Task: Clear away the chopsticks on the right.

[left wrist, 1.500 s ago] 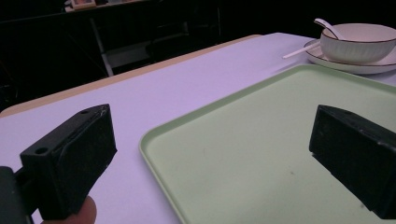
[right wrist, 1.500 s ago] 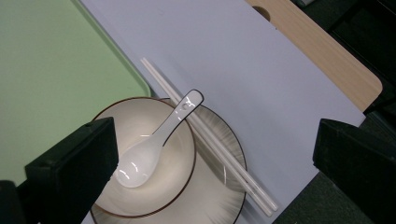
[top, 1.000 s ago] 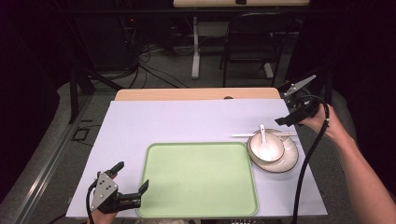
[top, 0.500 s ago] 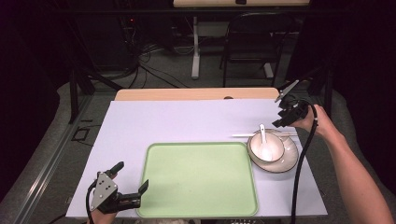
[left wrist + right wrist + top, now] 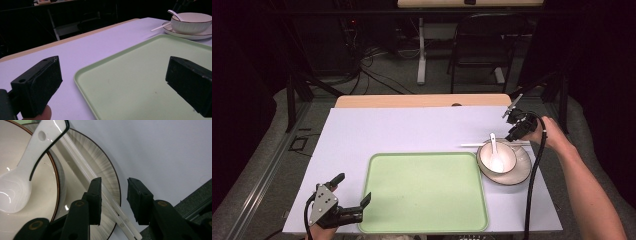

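My right gripper (image 5: 113, 200) fingers, just been closing, straddle the chopsticks (image 5: 87, 173) on the plate (image 5: 523, 167) at right, no grip yet. Left gripper (image 5: 348, 196) released by empty tray (image 5: 422, 192). Everything's left to move.

A dim lab or studio: loose cables (image 5: 377, 65) on grey floor at 11 o'clock, a black chair (image 5: 484, 47) at 12, a paper-covered tabletop (image 5: 412, 130).

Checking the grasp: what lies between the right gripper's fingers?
In the right gripper view, the white chopsticks run between the right gripper fingers, resting across the plate rim; the fingers haven't clamped them.
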### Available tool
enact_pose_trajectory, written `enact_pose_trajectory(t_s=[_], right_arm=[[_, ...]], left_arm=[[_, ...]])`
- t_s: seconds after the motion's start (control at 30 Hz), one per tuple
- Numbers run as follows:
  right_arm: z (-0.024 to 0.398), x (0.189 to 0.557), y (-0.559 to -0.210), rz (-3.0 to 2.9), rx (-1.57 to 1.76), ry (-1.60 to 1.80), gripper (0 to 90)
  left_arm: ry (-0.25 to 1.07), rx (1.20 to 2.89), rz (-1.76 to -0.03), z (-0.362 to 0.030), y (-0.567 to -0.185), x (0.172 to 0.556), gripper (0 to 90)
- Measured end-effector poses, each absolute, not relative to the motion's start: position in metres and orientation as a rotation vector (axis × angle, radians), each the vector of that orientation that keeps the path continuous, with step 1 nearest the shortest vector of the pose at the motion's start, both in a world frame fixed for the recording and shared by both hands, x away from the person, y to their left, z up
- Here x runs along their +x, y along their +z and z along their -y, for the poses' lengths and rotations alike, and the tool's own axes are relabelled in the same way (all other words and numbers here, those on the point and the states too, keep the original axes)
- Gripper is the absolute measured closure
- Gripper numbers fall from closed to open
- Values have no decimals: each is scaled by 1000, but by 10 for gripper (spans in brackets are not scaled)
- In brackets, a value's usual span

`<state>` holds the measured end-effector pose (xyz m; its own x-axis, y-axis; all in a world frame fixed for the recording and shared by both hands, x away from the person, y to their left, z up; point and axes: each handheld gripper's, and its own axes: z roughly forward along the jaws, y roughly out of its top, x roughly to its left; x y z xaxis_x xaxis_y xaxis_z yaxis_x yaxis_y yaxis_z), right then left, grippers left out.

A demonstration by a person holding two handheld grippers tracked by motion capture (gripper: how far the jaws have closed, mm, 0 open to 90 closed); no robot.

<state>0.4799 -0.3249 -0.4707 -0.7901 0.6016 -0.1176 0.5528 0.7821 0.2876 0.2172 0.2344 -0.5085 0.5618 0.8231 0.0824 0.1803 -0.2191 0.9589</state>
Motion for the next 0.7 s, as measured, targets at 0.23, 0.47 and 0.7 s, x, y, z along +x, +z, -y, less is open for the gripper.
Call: enact_pose_trajectory(t_s=[0.23, 0.47, 0.7], right_arm=[[324, 483, -478, -2821, 897, 294, 685], [325, 485, -483, -2831, 905, 272, 697], [325, 487, -486, -2825, 908, 287, 709]], left_arm=[[744, 1718, -839, -235, -509, 217, 6], [747, 1715, -845, -235, -509, 217, 6], [747, 1716, -846, -235, -508, 217, 6]])
